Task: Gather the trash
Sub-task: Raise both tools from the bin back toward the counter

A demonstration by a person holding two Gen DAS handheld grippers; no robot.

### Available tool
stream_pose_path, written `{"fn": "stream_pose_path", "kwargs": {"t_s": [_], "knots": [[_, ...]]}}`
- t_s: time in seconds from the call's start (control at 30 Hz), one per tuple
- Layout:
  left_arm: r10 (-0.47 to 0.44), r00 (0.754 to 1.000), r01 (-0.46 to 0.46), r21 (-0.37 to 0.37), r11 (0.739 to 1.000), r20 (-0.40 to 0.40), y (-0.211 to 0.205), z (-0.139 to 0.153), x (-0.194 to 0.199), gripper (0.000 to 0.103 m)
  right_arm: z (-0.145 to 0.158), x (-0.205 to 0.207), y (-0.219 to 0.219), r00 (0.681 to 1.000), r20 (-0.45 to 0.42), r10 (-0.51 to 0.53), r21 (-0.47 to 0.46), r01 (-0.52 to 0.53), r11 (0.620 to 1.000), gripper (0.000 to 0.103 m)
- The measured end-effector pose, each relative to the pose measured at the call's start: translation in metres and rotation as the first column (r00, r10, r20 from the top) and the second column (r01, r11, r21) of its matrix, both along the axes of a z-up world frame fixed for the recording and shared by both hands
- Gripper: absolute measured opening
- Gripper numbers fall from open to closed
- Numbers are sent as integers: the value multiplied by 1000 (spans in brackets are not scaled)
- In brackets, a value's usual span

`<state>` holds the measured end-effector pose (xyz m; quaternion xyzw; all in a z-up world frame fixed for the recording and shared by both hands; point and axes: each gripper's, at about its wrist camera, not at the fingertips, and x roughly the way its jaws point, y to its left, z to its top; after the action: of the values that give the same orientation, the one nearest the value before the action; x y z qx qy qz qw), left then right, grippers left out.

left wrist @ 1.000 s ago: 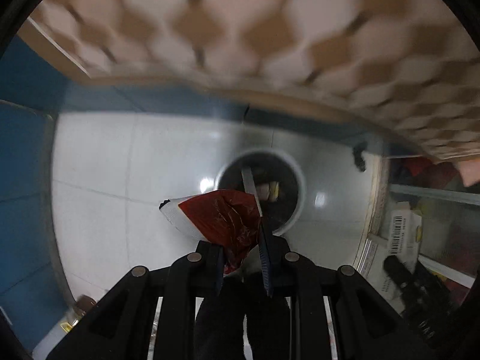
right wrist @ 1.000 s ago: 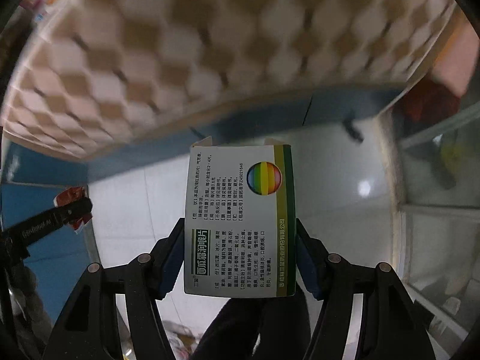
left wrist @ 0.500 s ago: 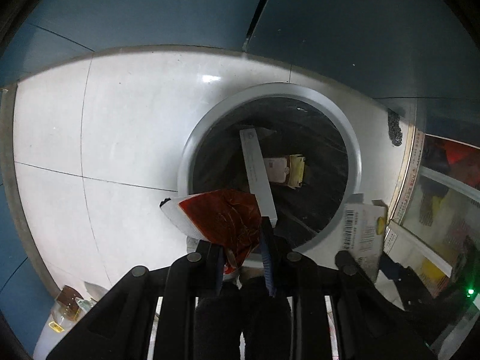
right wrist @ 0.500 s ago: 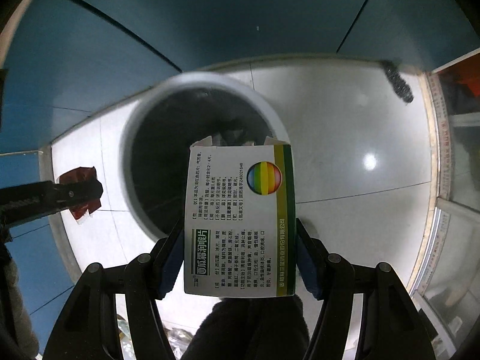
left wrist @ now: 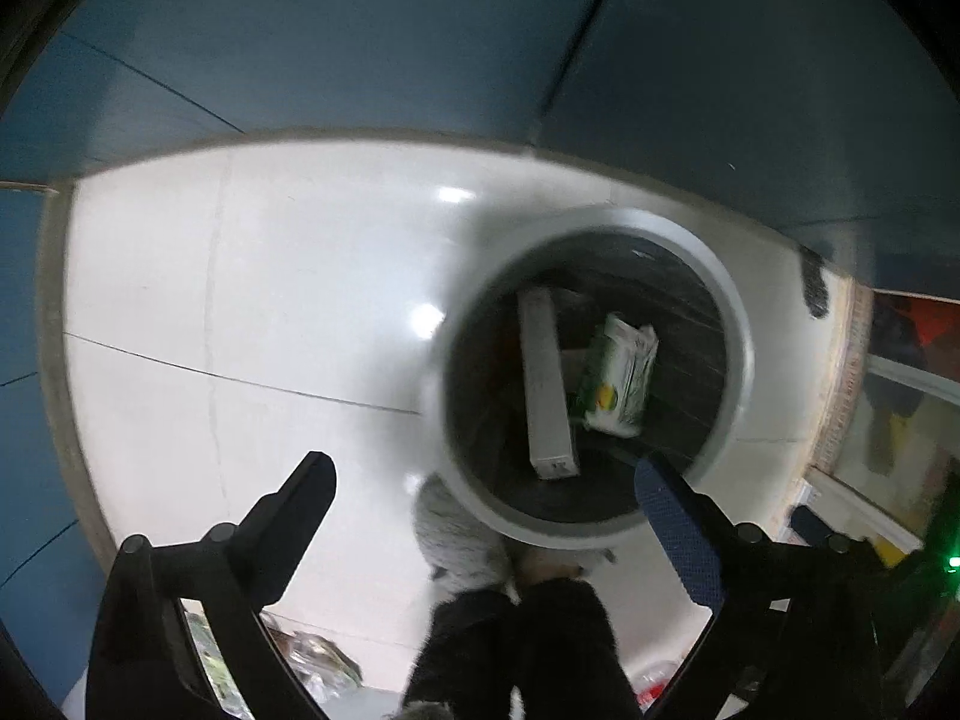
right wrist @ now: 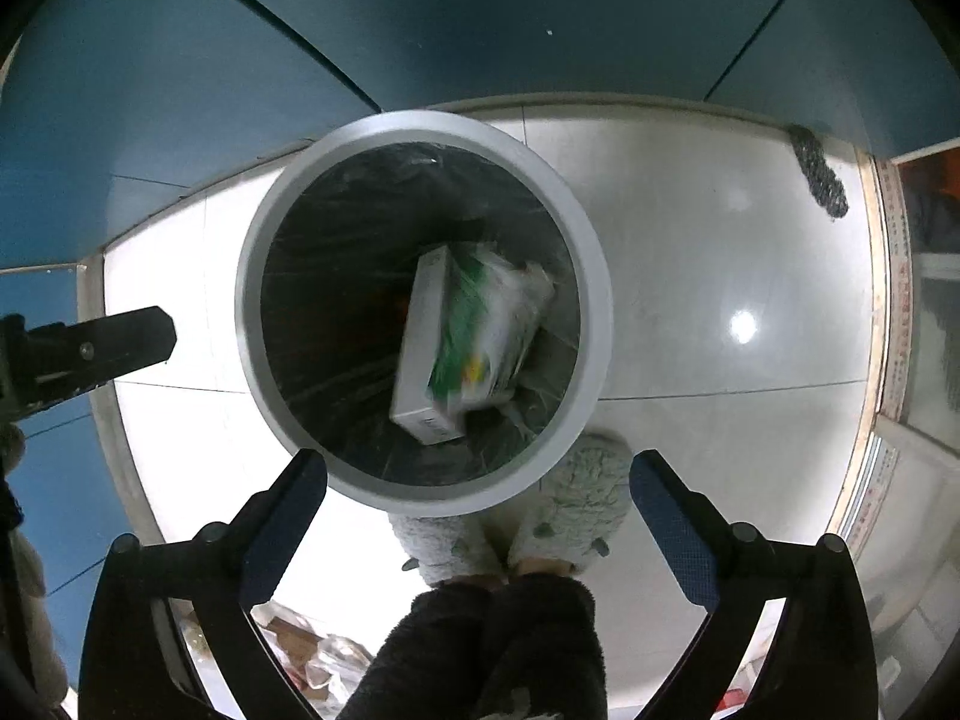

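Note:
A round white bin with a black liner stands on the white tile floor; it also shows in the right wrist view. Inside lie a long white box and the green-and-white medicine box, which is blurred in the right wrist view. My left gripper is open and empty above the bin's near-left rim. My right gripper is open and empty above the bin's near rim. The left gripper's finger shows at the left of the right wrist view. The red wrapper is not visible.
Blue wall panels stand behind the bin. The person's fuzzy grey slippers are right beside the bin. Loose packaging lies on the floor at bottom left. A glass-fronted shelf unit is on the right.
Both grippers have opened. The red wrapper has left the left gripper and the medicine box has left the right one; the box now lies in the bin.

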<state>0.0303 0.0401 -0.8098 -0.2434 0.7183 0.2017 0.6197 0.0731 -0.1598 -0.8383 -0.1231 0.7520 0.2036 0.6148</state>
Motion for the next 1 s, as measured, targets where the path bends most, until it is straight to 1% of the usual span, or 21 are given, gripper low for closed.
{"fn": "stream_pose_path", "kwargs": {"t_s": [0.1,0.23,0.37,0.5,0.6,0.63,0.7,0.73,0.8,1.0], "knots": [[-10,1000,9,59,998,17,1,11,-8,102,9,-2,0,1000,26,8,-17,-8,1000,103],[-25,999,22,83,996,31,-5,33,-18,102,22,-6,-2,999,50,15,-33,-13,999,103],[-42,998,38,88,995,41,-16,62,-24,102,46,-11,-1,997,78,9,-45,-6,999,103],[-55,997,49,110,993,51,-29,100,-30,102,84,-18,-4,995,103,-1,-47,6,999,103],[-53,997,46,108,993,58,-36,136,-38,102,123,-22,-8,993,117,-10,-41,15,999,103],[-55,997,48,108,993,62,-38,150,-39,102,141,-23,-10,992,123,-13,-36,18,999,103],[-65,995,56,111,992,76,-43,182,-43,102,167,-27,-12,991,136,-10,-36,16,999,103],[-68,994,59,113,992,83,-45,193,-42,102,188,-28,-15,989,144,-12,-29,17,999,103],[-82,991,69,125,990,101,-51,227,-44,102,220,-31,-18,988,156,-17,-17,20,1000,103],[-112,983,89,154,984,144,-65,311,-49,102,328,-36,-29,978,206,-37,21,34,999,103]]}}
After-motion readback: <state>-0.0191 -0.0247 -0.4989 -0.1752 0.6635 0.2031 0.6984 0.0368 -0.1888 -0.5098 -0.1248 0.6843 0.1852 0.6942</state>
